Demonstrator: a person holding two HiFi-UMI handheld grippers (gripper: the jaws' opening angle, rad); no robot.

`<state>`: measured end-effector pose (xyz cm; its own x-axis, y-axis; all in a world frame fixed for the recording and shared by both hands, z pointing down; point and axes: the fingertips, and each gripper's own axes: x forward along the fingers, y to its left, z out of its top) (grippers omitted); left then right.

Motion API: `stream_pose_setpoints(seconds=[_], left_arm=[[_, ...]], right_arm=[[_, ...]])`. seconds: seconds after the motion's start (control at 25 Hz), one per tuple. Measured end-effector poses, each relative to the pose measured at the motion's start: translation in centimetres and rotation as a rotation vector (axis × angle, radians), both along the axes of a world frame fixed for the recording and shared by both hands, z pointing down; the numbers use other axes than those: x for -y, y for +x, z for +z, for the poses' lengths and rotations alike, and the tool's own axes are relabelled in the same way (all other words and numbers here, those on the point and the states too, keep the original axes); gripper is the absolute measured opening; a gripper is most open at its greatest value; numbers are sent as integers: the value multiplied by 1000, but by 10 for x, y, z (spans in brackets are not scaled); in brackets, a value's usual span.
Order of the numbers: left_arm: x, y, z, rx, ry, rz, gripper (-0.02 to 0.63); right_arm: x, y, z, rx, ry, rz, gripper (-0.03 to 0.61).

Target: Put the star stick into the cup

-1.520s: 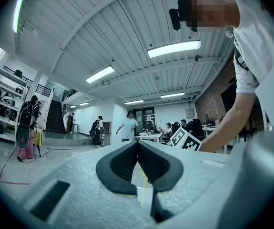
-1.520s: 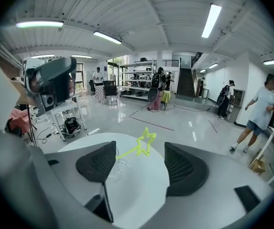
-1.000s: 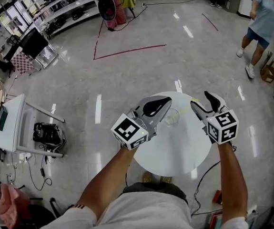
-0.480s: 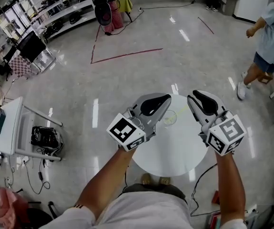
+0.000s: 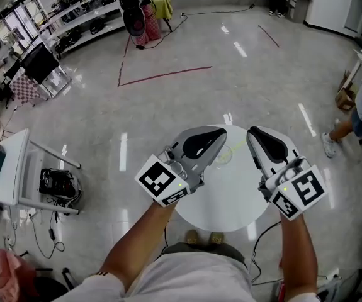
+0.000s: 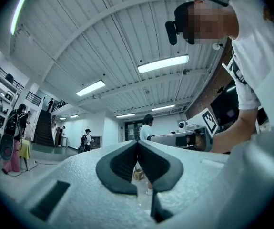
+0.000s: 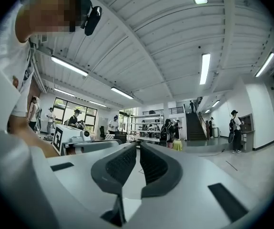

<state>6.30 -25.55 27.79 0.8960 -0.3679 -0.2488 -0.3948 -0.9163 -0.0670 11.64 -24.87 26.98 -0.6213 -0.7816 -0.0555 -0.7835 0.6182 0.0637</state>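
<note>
A clear cup stands on the round white table between my two grippers. A thin yellow-green star stick slants up and to the right from the cup; I cannot tell how deep it sits. My left gripper hovers just left of the cup, shut and empty. My right gripper hovers just right of it, its jaws closing to a thin slit with nothing between them. Both gripper views look up at the ceiling, showing the left gripper and right gripper with bare pads.
A person's legs show at the right edge near a cardboard box. A white side table and a black bag stand at the left. Red tape lines mark the shiny floor. Shelves line the far left.
The right gripper's jaws have gone from wide open to nearly together. Both grippers have drifted slightly toward me. The person at the right has walked toward the frame's edge.
</note>
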Motion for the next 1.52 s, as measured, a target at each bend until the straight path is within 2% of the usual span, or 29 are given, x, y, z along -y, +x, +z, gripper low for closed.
stream_pose_setpoints(seconds=[0.68,1.52], left_arm=[[-33,-12,-3,-4,10,20,15],[-43,-21,5,-1,-8,44,15]], right_arm=[[-34,-23,1,0,36,1,12],[-43,-34,10,-40,19,30,11]])
